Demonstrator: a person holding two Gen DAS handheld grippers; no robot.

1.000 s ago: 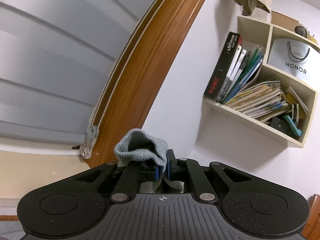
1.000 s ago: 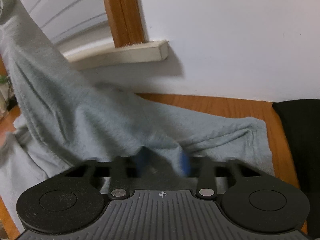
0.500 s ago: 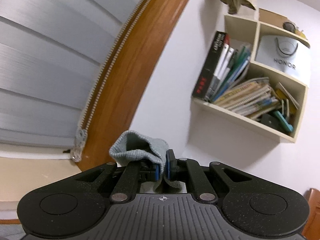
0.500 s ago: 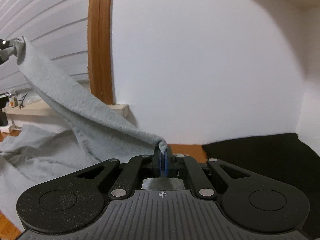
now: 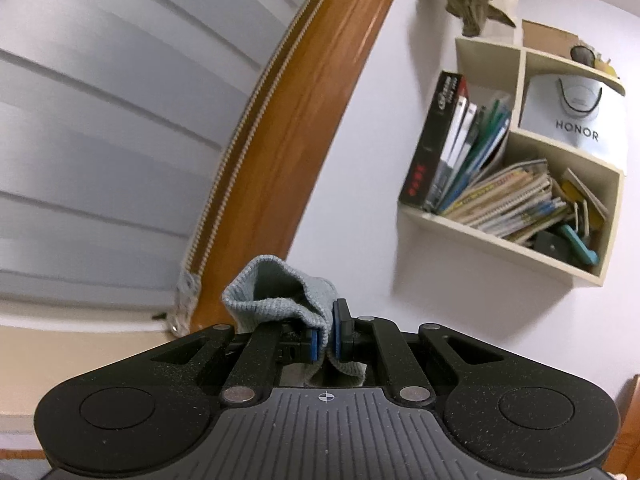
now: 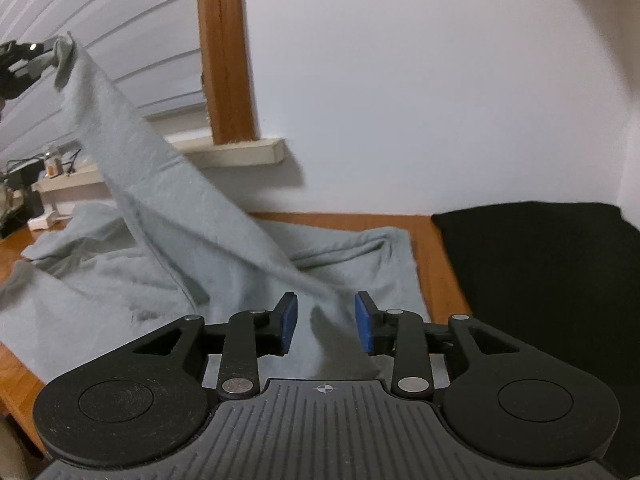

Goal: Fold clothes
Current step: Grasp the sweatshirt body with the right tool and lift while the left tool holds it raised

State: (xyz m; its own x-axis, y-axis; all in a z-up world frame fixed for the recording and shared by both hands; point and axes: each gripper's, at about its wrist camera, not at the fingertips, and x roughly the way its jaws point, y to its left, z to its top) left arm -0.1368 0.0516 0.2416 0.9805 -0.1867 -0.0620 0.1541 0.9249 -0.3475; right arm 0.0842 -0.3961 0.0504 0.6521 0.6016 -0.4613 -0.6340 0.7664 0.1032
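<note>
Biggest thing in the right wrist view was the grey garment [image 6: 168,280], most of it rumpled on the wooden table [image 6: 434,276], w/ one long strip of it pulled up taut toward the upper left. To its right lay a black cloth [image 6: 540,280], just beside the grey hem but apart from it. Behind both, a white wall and wood window frame [image 6: 226,52]. The left wrist view looked up at that frame, the blinds and a wall shelf [image 5: 508,240] of books; no table visible there.

My left gripper [image 5: 325,334] had its jaws closed tight on a ribbed grey edge, prob a cuff or collar, bunched above the pads. It showed tiny at the far left of the right view [image 6: 24,60], holding the raised end.

My right gripper [image 6: 326,324] had its jaws spread wide w/ nothing pinched; the strip's lower end ran down btwn the blue pads [image 6: 289,322], slightly blurred, and I couldn't tell if cloth touched either pad.

My read: an early step, spreading or straightening before any fold, nothing folded yet. Next move would need the right jaws to close on a far edge or corner, then both ends tensioned evenly and laid flat, clear of the black cloth.
</note>
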